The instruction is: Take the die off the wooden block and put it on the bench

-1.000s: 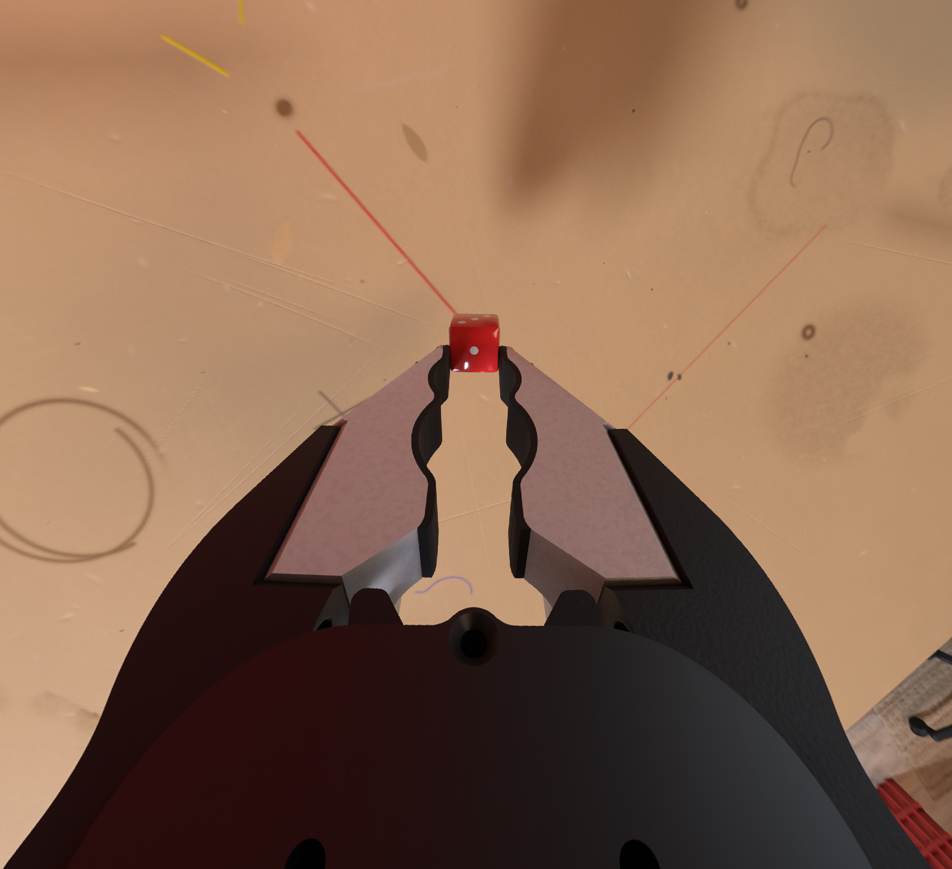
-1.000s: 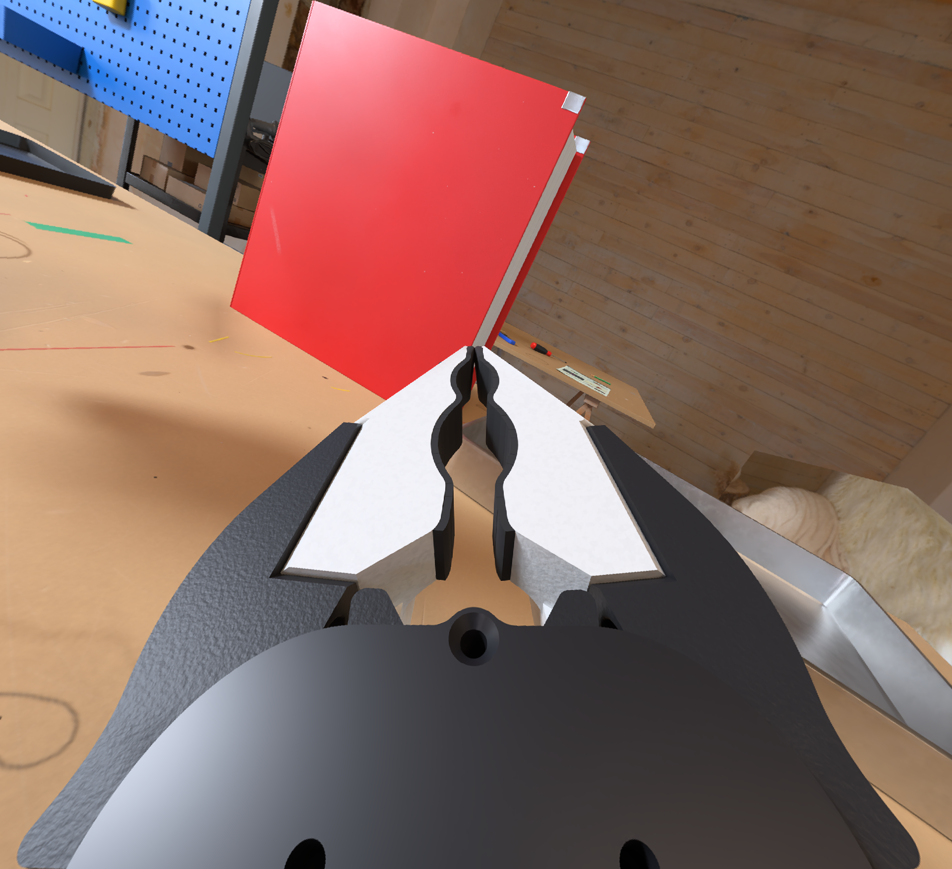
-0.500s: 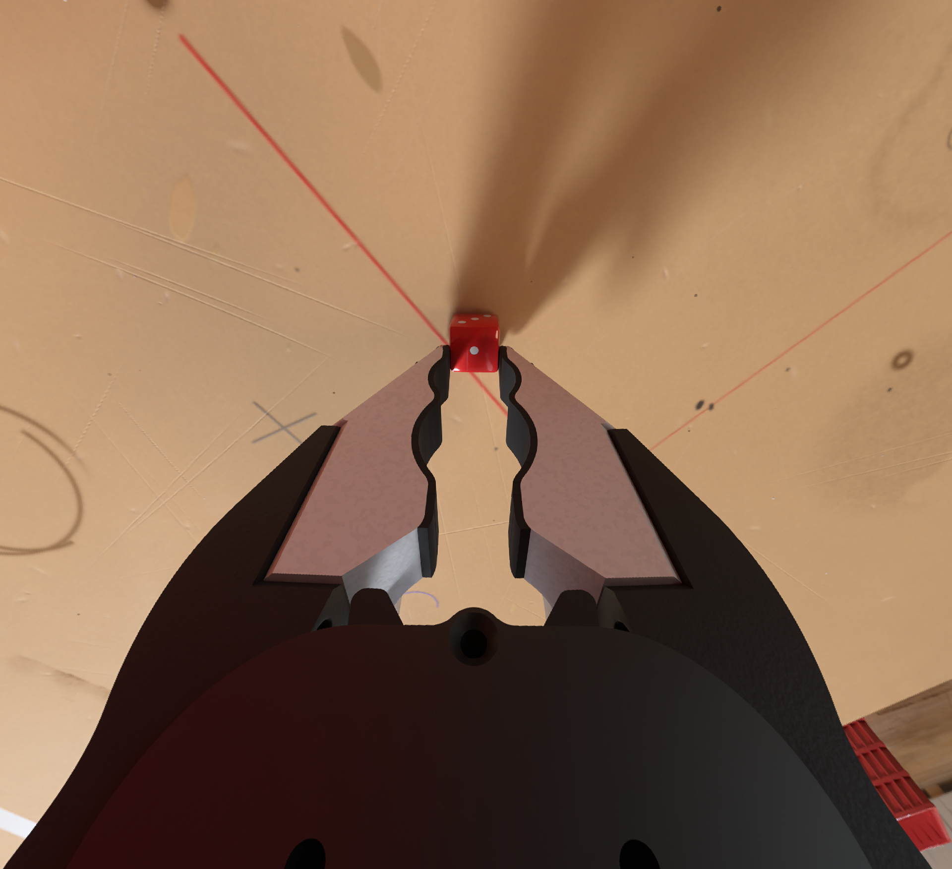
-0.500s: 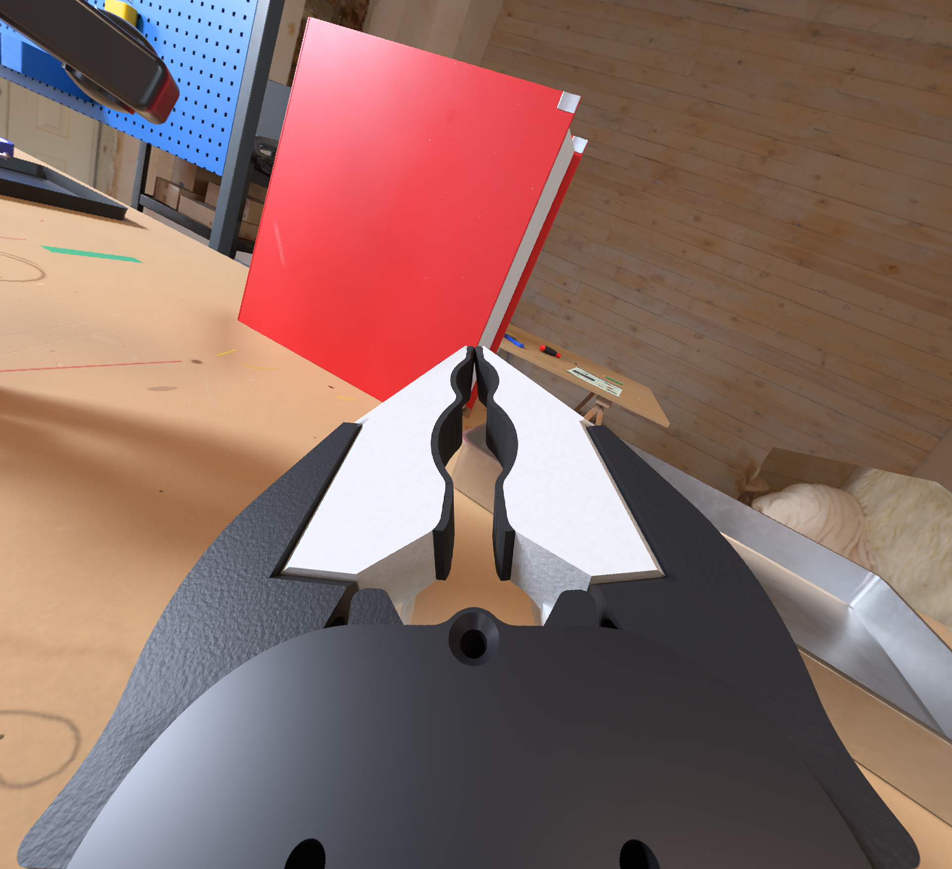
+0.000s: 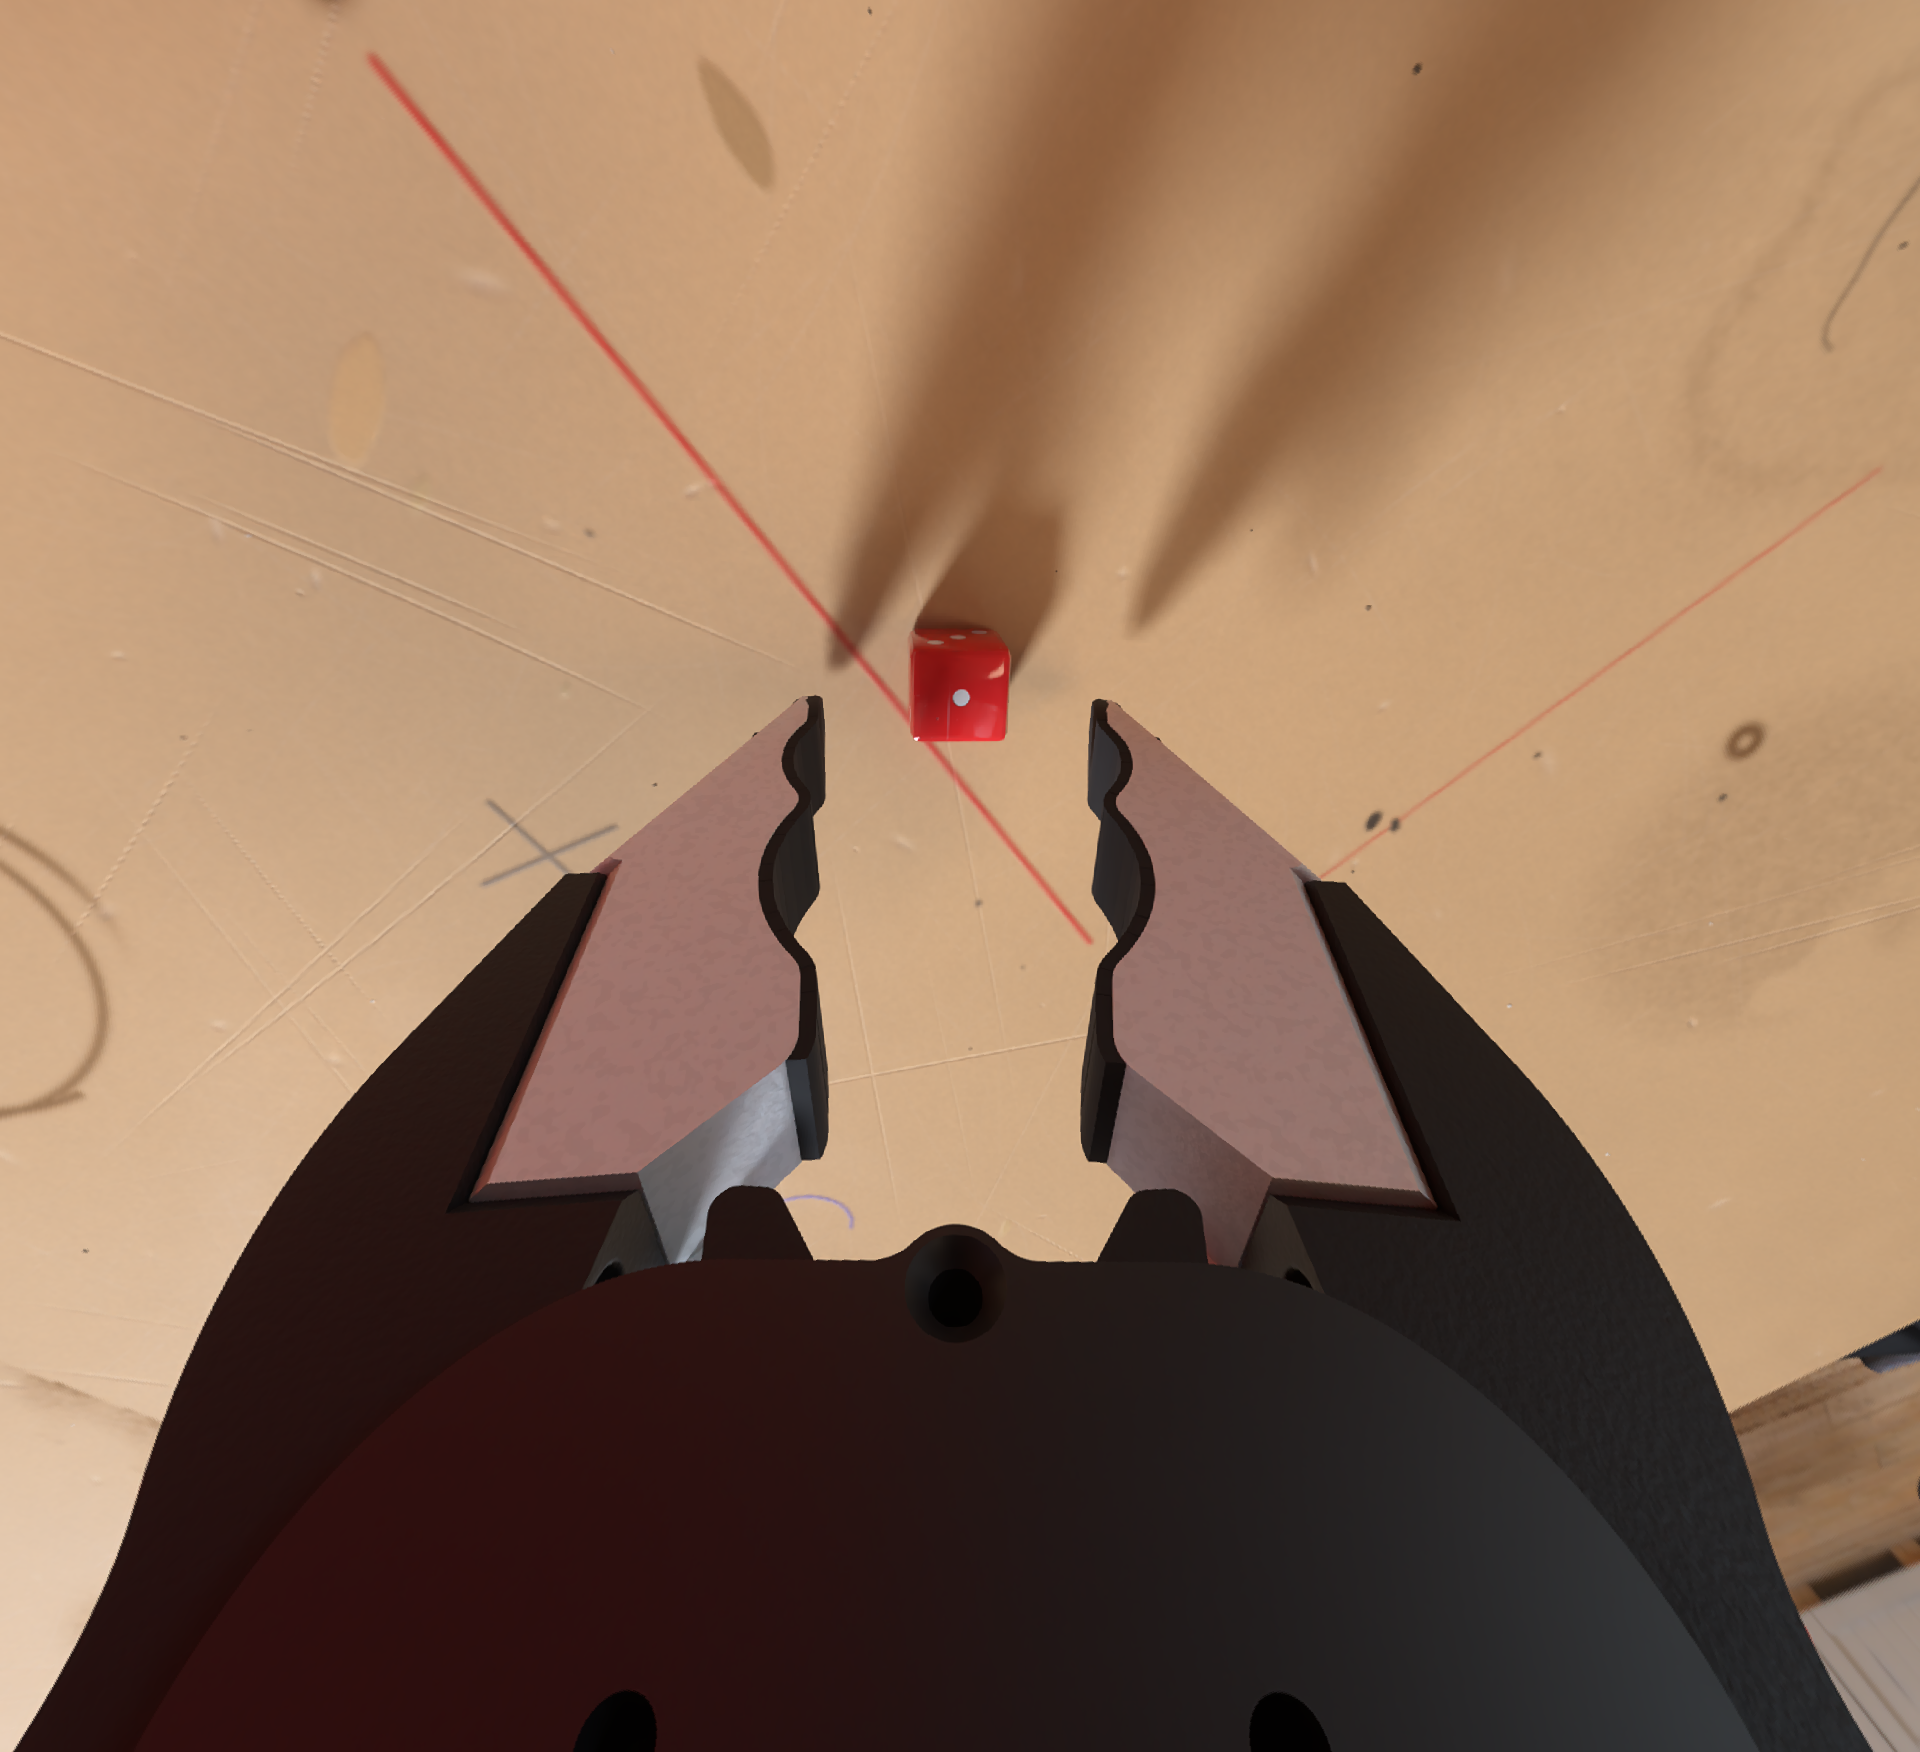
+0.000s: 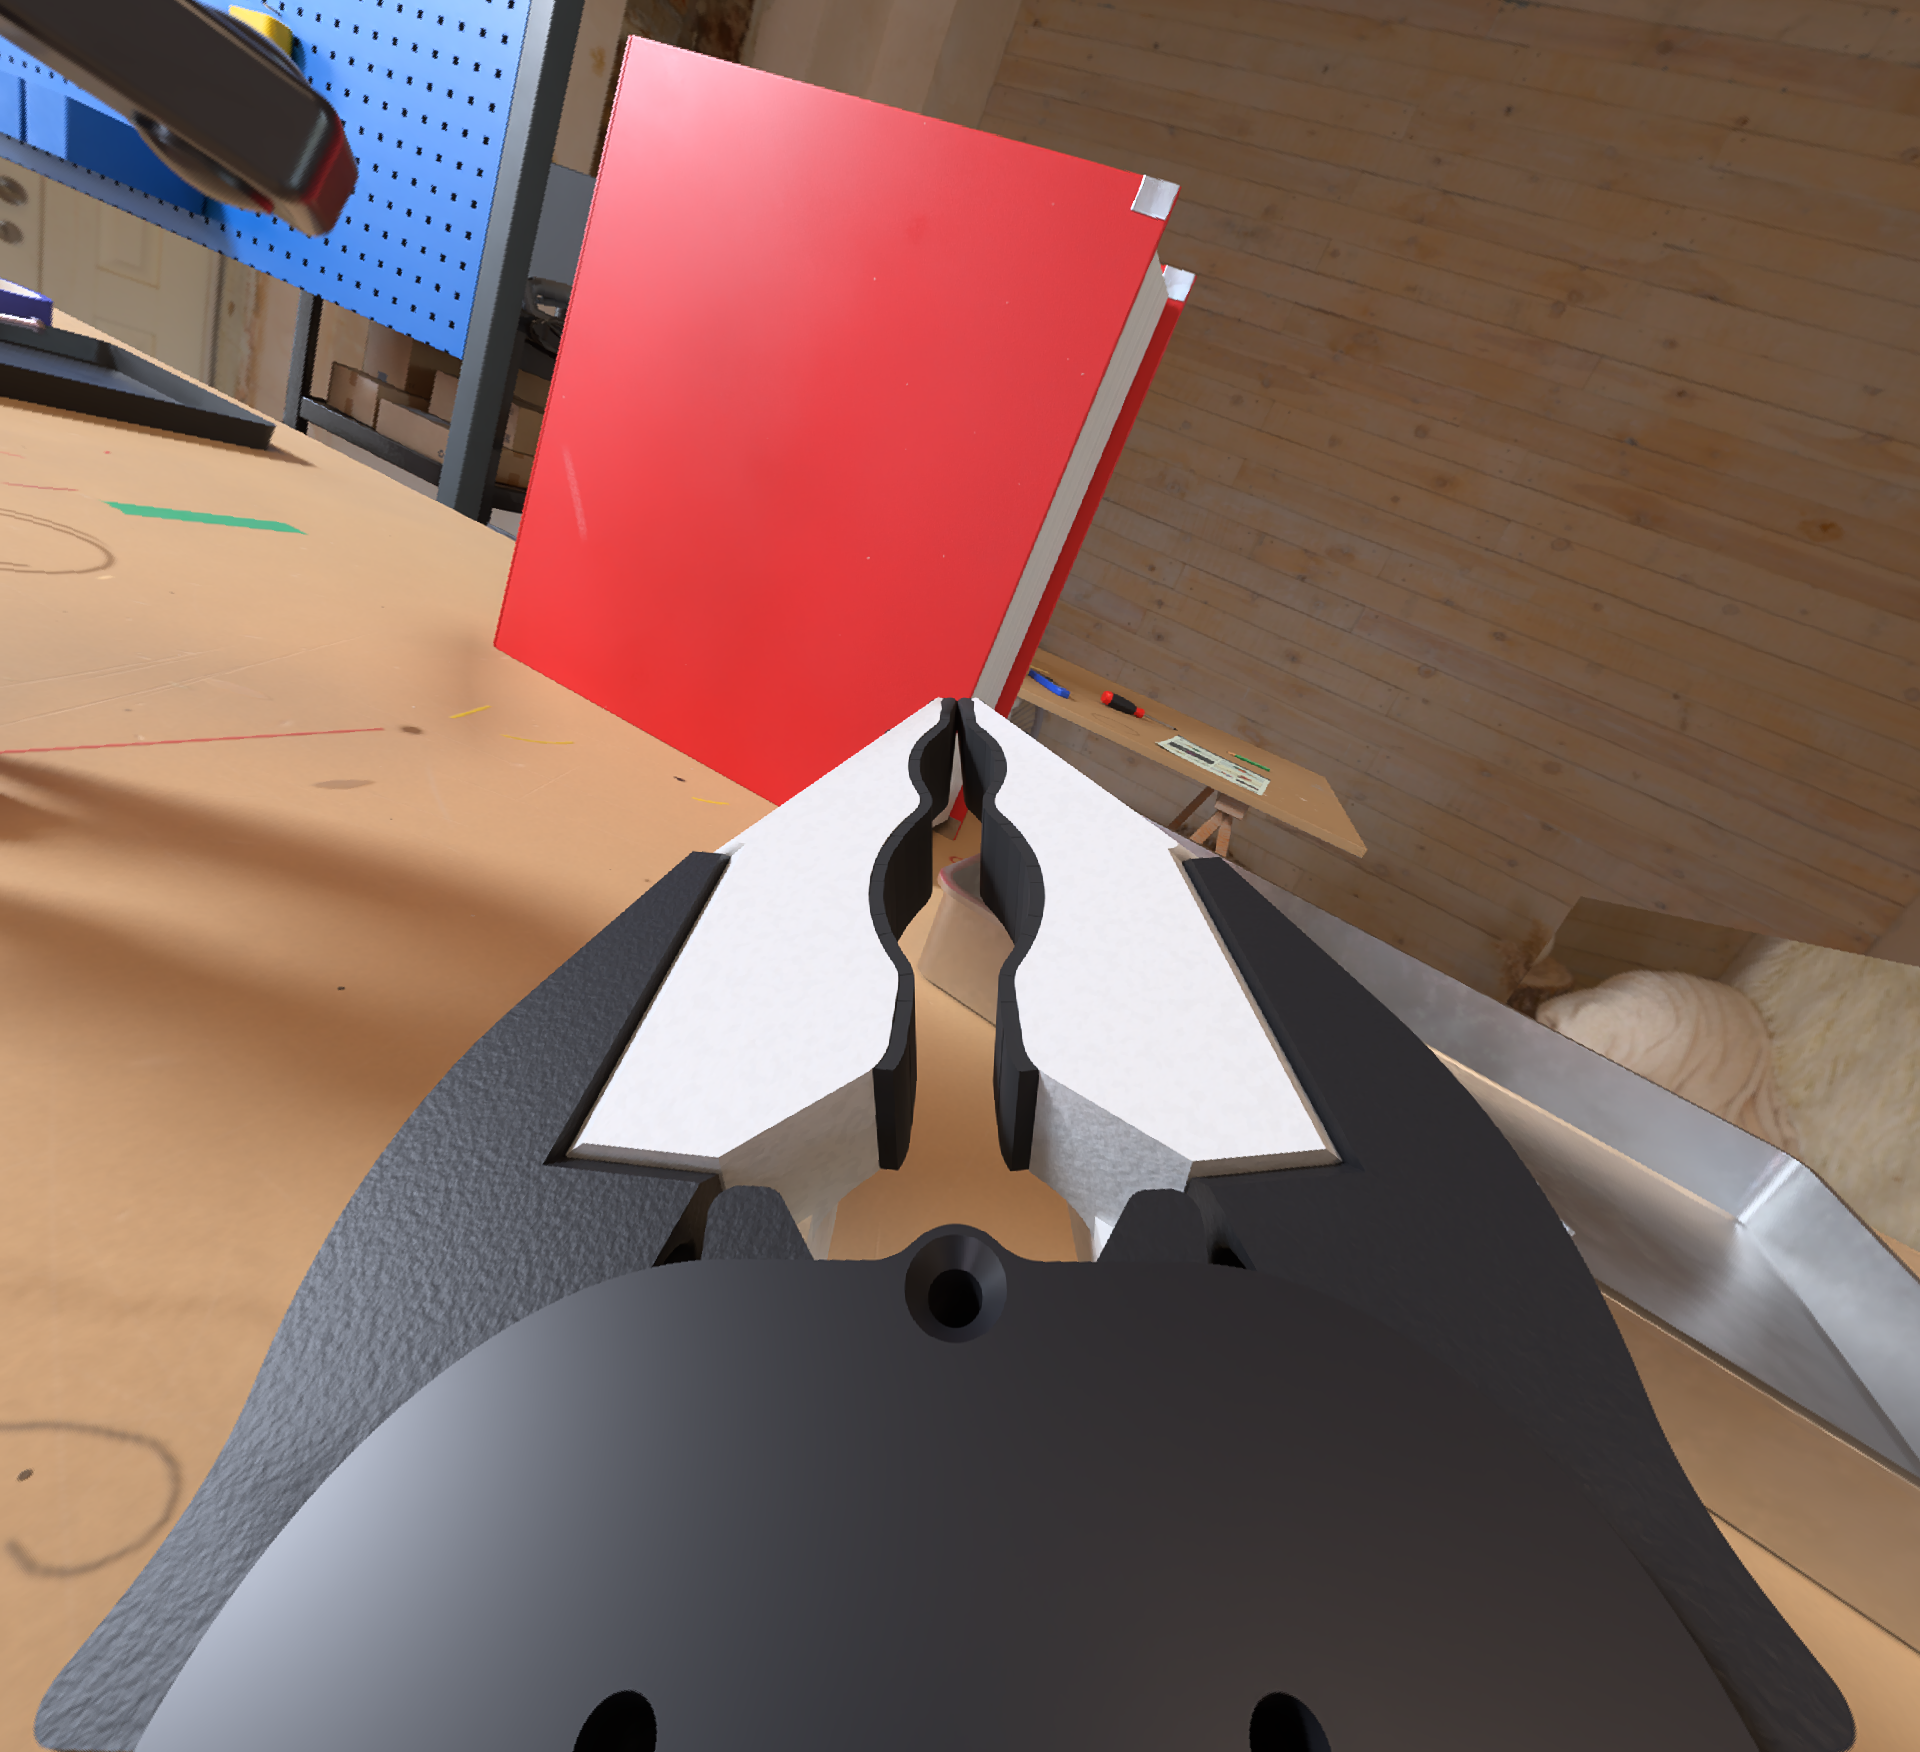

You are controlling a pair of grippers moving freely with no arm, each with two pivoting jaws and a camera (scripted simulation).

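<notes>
In the left wrist view a small red die with white pips sits on the tan bench top, on a thin red line. My left gripper is open; its fingertips stand on either side of the die with a gap on each side, touching nothing. A corner of the wooden block shows at the lower right. In the right wrist view my right gripper is shut and empty, held low over the bench. The left gripper's dark body shows at the upper left there.
A big red book stands upright on the bench just beyond the right gripper. A blue pegboard and a dark flat tray are at the left. A metal rail runs along the bench's right edge.
My left gripper has opened and let go of the die, which now rests on the bench. The right gripper has stayed shut and shifted only slightly.
</notes>
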